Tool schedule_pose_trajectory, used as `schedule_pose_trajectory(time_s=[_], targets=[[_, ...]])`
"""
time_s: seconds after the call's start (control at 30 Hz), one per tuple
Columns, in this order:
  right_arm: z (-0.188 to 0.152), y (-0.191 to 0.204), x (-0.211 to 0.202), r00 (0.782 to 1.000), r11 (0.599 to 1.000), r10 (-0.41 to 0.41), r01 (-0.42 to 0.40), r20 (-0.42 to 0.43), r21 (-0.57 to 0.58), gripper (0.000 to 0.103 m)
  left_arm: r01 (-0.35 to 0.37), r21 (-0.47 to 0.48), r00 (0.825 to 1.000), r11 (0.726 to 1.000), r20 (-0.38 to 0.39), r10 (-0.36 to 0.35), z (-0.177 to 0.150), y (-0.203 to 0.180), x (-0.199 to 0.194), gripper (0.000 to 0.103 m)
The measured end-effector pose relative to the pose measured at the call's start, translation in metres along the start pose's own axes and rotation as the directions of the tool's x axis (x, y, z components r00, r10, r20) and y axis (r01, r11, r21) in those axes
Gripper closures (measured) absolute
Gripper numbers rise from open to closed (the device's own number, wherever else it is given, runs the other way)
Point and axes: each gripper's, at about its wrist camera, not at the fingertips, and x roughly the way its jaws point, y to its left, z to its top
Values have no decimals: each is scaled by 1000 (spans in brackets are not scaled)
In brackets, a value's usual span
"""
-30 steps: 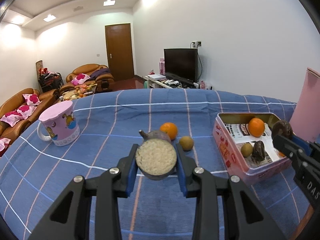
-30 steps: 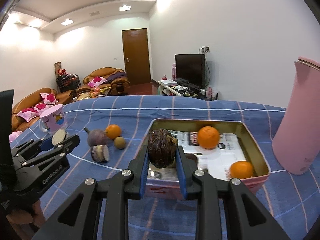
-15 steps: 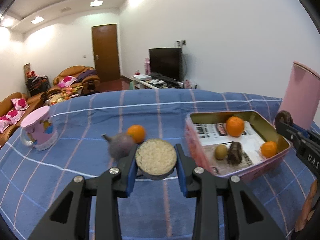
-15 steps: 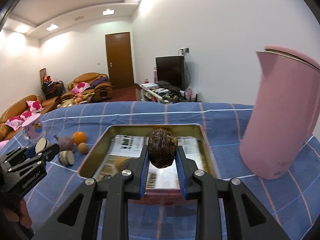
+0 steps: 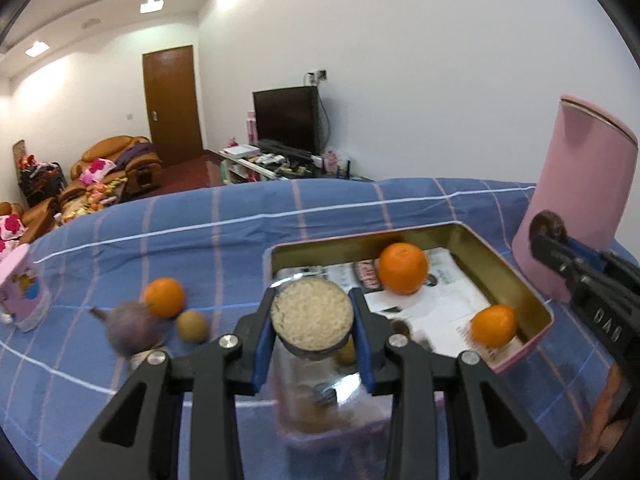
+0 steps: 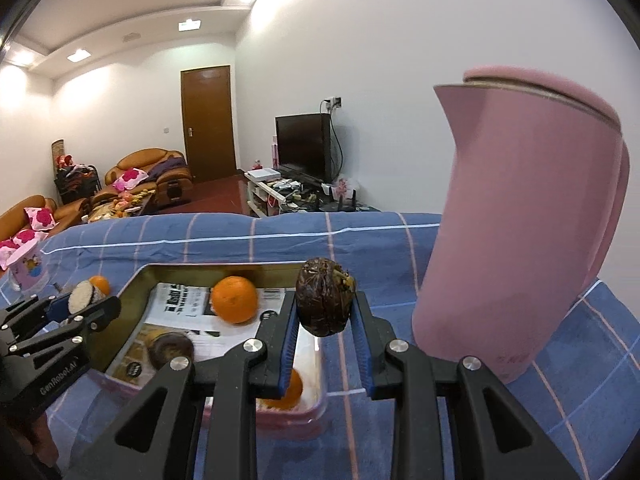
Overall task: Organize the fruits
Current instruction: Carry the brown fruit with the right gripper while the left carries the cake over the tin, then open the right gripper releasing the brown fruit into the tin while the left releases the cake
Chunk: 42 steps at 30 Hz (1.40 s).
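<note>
My left gripper (image 5: 313, 322) is shut on a halved passion fruit (image 5: 312, 317), its pale cut face towards the camera, above the near left corner of the pink tin box (image 5: 492, 268). My right gripper (image 6: 325, 305) is shut on a dark wrinkled passion fruit (image 6: 325, 295) over the tin's right edge (image 6: 224, 267). The tin holds two oranges (image 5: 403, 267) (image 5: 492, 325) and a dark fruit (image 6: 171, 349) on printed paper. Left of the tin on the blue checked cloth lie an orange (image 5: 164, 297), a small brown fruit (image 5: 192, 325) and a purple passion fruit (image 5: 129, 331).
A tall pink kettle (image 6: 524, 232) stands close to the right of the tin. A pink mug (image 5: 24, 296) sits at the far left of the table. Behind the table are sofas, a door and a television.
Both grippers have moved to the right with their fruits still held. The left one has come from over the loose fruits to the tin's near corner; the right one has shifted towards the kettle.
</note>
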Motion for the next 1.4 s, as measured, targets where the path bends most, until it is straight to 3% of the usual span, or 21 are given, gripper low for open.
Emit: schedule_pose_trajectory(time_s=[0.27, 0.67, 1.0, 1.2, 1.27, 1.33, 1.4], targets=[[6, 9, 25, 999, 999, 17, -19, -33, -45, 76, 19, -3, 998, 1000, -61, -19, 14, -21, 32, 67], [7, 25, 58, 980, 990, 99, -115, -174, -82, 75, 26, -41, 988, 999, -151, -32, 15, -15, 55, 67], [6, 34, 65, 963, 978, 162, -186, -218, -96, 75, 21, -36, 986, 999, -165, -26, 15, -16, 58, 66], [6, 30, 60, 960, 973, 203, -219, -191, -67, 61, 13, -34, 987, 999, -161, -18, 15, -20, 59, 66], [7, 29, 56, 968, 977, 190, -203, -164, -63, 61, 11, -38, 988, 999, -154, -17, 15, -20, 57, 60], [8, 24, 48, 978, 983, 173, -178, -116, -41, 61, 1, -34, 992, 999, -128, -6, 15, -20, 51, 34], [10, 17, 42, 989, 991, 135, -136, -66, -9, 61, -5, -17, 997, 1000, -82, 3, 14, -25, 41, 16]])
